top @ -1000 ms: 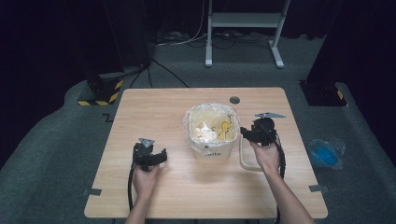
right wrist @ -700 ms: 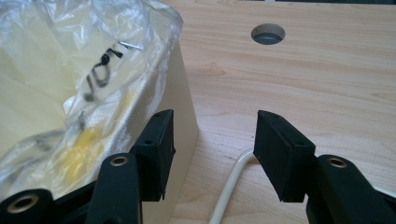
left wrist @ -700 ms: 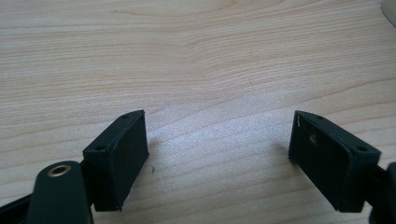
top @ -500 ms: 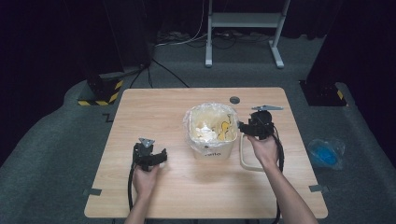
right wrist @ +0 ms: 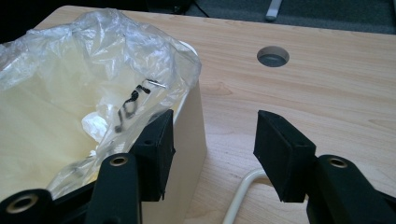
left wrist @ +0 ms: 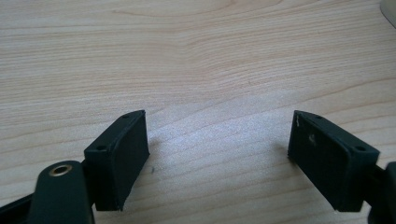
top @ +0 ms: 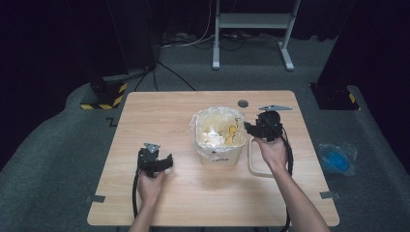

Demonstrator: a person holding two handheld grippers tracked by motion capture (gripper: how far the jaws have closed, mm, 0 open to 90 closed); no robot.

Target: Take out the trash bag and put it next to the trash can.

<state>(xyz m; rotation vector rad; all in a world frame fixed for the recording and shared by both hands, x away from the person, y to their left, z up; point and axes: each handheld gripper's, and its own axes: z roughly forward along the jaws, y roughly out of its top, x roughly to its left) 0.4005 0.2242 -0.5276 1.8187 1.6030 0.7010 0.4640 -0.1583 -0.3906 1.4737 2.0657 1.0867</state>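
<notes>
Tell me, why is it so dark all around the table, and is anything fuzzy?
In the high view, light falls on the table while the room behind stays nearly black. In the right gripper view, the bag in the bin shines with white glare. In the left gripper view, the close fingers look slightly soft and cast faint shadows.

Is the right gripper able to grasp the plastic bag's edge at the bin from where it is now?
Probably yes: the right gripper is open beside the bin, one finger already by the plastic bag, nothing between.
</notes>
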